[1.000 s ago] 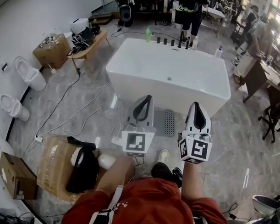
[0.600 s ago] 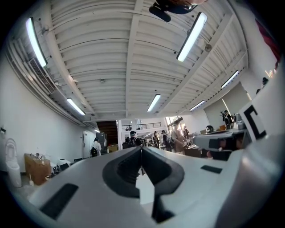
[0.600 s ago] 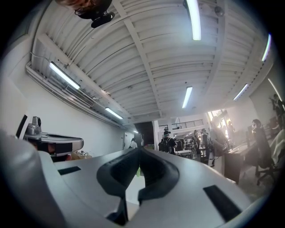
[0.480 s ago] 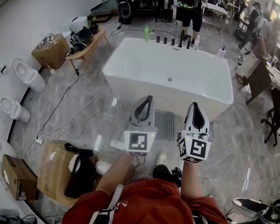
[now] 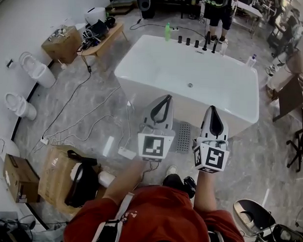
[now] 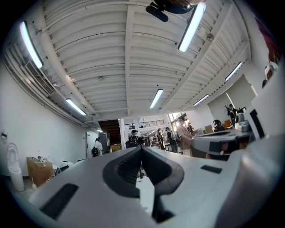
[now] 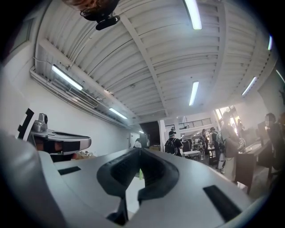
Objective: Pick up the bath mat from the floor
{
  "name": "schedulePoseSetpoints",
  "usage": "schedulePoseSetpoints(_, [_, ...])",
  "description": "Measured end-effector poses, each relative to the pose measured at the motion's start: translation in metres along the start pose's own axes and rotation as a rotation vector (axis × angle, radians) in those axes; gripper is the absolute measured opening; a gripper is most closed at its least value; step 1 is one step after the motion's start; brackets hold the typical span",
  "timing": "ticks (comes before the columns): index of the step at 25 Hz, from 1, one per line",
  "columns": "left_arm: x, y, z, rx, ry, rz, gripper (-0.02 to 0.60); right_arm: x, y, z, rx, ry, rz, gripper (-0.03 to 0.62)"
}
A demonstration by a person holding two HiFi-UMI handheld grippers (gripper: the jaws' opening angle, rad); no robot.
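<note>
The left gripper [image 5: 166,97] and the right gripper [image 5: 213,108], both grey-and-white, have their jaws pressed together on nothing. Their marker cubes hide the hands that hold them, and both gripper views show only ceiling and distant people, no floor. Both point forward, side by side, tilted slightly up. Below and between them, the grey perforated rectangular bath mat [image 5: 183,137] lies flat on the marbled floor [image 5: 92,111], just beside the white rectangular bathtub [image 5: 158,68].

Nothing here reads as a word, number or brand. The cube [image 5: 156,146] on the left gripper [image 5: 165,97] and the one on the right gripper [image 5: 213,108] show only black-and-white square patterns, no letters.
</note>
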State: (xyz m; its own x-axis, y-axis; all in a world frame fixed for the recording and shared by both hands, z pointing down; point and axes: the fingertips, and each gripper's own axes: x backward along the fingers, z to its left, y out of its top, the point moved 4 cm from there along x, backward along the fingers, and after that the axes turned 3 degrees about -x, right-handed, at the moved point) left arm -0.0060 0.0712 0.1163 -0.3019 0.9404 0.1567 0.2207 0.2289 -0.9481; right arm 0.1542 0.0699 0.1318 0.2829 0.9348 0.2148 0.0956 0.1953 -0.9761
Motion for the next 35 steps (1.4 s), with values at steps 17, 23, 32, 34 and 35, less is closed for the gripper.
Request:
schedulePoseSetpoints(17, [-0.069,-0.027,-0.018,0.036,0.010,0.073,0.015,-0.053,-0.023,-0.058,-0.058,0.021,0.010,0.012])
schedulePoseSetpoints(23, [-0.089,-0.028,-0.021,0.054,0.005,0.075,0.015,-0.064,-0.025,-0.073,-0.045,0.009,0.023,0.012])
schedulePoseSetpoints(32, [-0.097,-0.046,0.019,0.095,0.006,0.051,0.015,-0.090,-0.032,-0.045,0.017,0.004,0.038,0.012])
schedulePoseSetpoints(34, [-0.102,-0.051,0.031,0.104,0.008,0.045,0.015,-0.101,-0.034,-0.037,0.029,0.003,0.044,0.012])
schedulePoseSetpoints(35, [-0.104,-0.053,0.038,0.105,0.010,0.043,0.015,-0.107,-0.035,-0.033,0.036,0.003,0.046,0.012])
